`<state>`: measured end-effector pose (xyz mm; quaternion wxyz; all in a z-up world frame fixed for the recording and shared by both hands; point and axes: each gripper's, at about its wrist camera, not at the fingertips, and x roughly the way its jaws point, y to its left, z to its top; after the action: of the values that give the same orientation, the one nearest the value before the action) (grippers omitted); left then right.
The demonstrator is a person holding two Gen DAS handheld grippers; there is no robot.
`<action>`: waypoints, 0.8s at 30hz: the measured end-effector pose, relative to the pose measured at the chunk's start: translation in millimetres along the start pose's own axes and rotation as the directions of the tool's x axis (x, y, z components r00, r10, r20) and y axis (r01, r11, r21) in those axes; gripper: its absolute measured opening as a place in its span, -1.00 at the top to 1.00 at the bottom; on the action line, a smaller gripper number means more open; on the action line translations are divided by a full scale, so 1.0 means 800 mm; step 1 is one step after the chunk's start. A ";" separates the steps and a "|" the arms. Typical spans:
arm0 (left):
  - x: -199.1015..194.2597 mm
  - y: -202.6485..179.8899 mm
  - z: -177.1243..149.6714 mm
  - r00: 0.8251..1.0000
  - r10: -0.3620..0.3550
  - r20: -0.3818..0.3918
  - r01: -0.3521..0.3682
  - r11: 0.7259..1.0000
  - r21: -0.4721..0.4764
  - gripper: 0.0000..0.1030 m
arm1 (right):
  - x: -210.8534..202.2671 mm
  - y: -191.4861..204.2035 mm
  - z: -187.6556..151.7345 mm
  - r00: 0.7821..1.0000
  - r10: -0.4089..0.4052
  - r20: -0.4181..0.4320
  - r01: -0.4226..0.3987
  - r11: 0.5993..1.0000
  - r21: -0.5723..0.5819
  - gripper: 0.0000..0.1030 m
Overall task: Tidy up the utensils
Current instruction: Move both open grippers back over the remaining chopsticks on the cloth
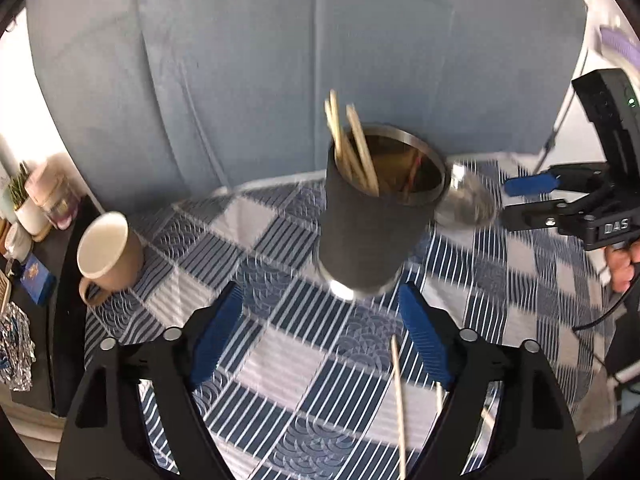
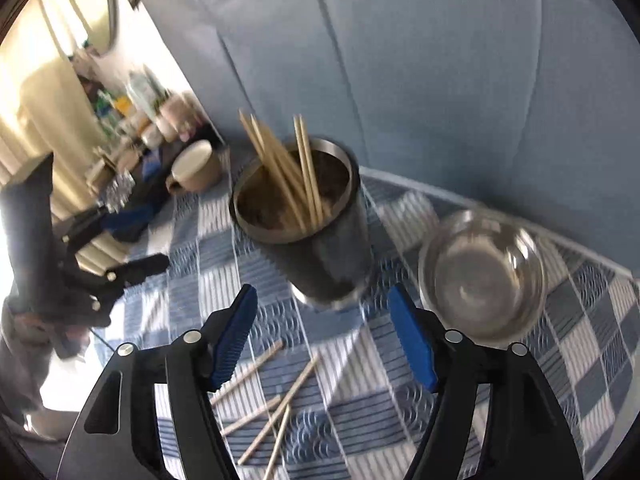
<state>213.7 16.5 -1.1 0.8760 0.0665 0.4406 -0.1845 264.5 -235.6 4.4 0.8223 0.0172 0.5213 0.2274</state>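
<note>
Loose chopsticks (image 2: 276, 396) are what sit closest in the right wrist view, scattered on the checked tablecloth (image 2: 592, 344) just under the right gripper (image 2: 322, 334), whose blue pads are spread apart with nothing between them. Same deal on the other side: the left gripper (image 1: 322, 334) is released and empty, with one stray chopstick (image 1: 398, 400) lying near its right finger. Farther out stands the dark metal-rimmed cup (image 1: 372, 220) with a bunch of chopsticks (image 1: 352, 148) already leaning inside, so I'd say we're mid-job, between one drop-off and the next pick-up. Next move probably means dipping down to the table and pinching one of those thin sticks, which is fiddly since they lie flat and a couple cross each other. View differences: the right camera shows the whole pile of loose sticks and the inside of the steel bowl (image 2: 482, 276) right of the cup, looks empty, while the left camera only catches that bowl peeking from behind the cup but shows the beige mug (image 1: 108, 256) on the left much more clearly.
</note>
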 end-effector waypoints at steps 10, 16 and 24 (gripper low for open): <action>0.050 -0.005 -0.054 0.984 -0.080 -0.160 0.081 0.997 0.000 -0.65 | 0.049 0.003 -0.086 0.985 -0.070 -0.157 0.088 0.990 0.110 -0.44; 0.072 -0.024 -0.073 0.963 -0.122 -0.241 0.134 0.990 0.037 -0.69 | 0.065 0.012 -0.136 0.963 -0.081 -0.257 0.118 0.984 0.130 -0.44; 0.103 -0.046 -0.099 0.933 -0.141 -0.331 0.172 0.983 0.065 -0.70 | 0.075 0.048 -0.182 0.949 -0.093 -0.303 0.132 0.985 0.113 -0.44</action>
<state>185.4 -17.1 -112.6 0.7698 0.1014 0.5738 -0.2605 146.3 -208.3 -102.5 0.7437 0.0074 0.6526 0.1451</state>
